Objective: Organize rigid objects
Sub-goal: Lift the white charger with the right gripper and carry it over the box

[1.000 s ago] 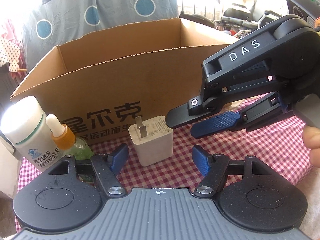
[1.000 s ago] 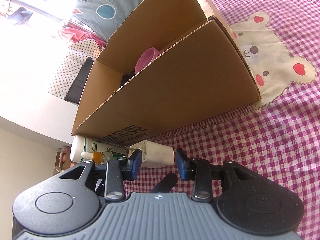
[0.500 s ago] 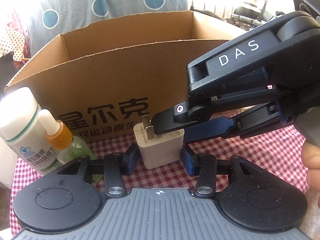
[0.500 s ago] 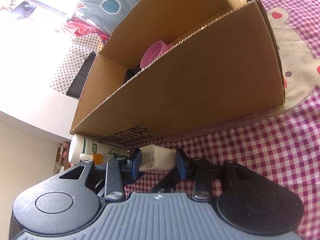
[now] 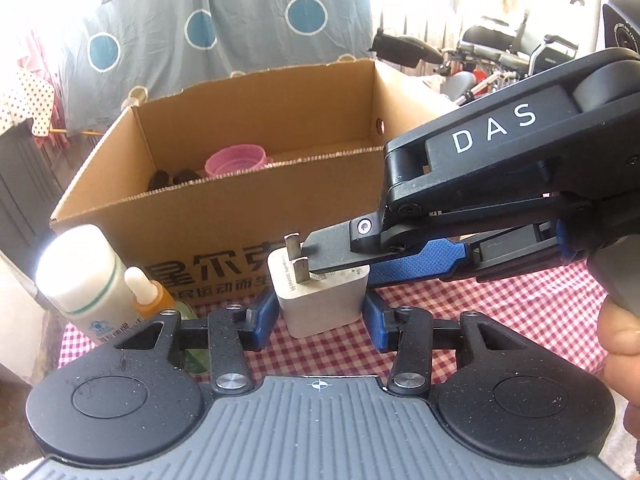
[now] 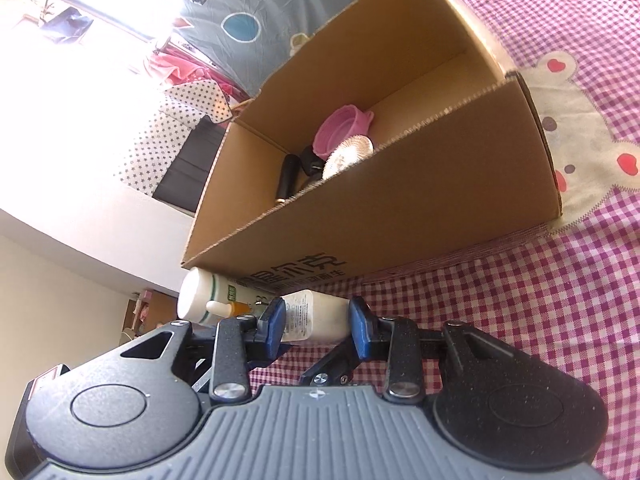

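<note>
light, stiff, smooth white plastic plug charger (image 5: 324, 300) before open cardboard box (image 5: 224, 220), clamped flat-sided by left gripper (image 5: 320, 314) and right gripper (image 6: 316, 322).

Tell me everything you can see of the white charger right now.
The charger is a white, rounded plastic block with faint grey lettering on one face and two flat metal prongs on top, pointing up. It stands upright in front of the box. The left claw has its blue pads pressed on both sides. The right claw grips it too, from the right, one finger across its top.
</note>
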Tool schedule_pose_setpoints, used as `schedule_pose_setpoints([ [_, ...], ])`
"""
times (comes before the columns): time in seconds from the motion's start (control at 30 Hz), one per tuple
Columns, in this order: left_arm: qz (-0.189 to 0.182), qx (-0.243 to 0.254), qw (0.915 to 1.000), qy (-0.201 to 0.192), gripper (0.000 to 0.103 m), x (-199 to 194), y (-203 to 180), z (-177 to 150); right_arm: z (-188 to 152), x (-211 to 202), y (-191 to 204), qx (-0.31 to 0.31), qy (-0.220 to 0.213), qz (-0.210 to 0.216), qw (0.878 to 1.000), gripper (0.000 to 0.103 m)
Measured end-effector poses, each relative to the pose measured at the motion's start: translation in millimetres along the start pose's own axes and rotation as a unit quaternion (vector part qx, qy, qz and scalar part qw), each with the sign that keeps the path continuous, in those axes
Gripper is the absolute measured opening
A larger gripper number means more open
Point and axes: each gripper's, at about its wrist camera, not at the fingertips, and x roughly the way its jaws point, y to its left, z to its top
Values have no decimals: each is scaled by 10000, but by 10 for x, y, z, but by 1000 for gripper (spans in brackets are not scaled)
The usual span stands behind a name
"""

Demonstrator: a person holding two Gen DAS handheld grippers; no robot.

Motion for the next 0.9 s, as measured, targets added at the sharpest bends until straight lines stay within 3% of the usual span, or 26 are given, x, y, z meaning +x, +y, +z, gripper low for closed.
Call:
schedule_pose_setpoints([
  [0.17,85,173,9998,-18,45,-210,-12,299,164,-207,173,-97,-64,242,9996,38],
  [0.33,52,180,9998,-92,45,-246,3,706,560,-330,370,-339,-133,338,9988,38],
  [0.57,-90,108,9997,185,44,226,58,1233,1312,-221,425,-564,-3,-62,9984,38],
  [0.7,-338,-133,9975,606,36,604,114,1435,1683,101,393,-651,296,-320,9969,38],
  [0.9,-110,-278,9955,896,36,1034,137,1562,2014,489,211,-559,471,-605,9955,38],
])
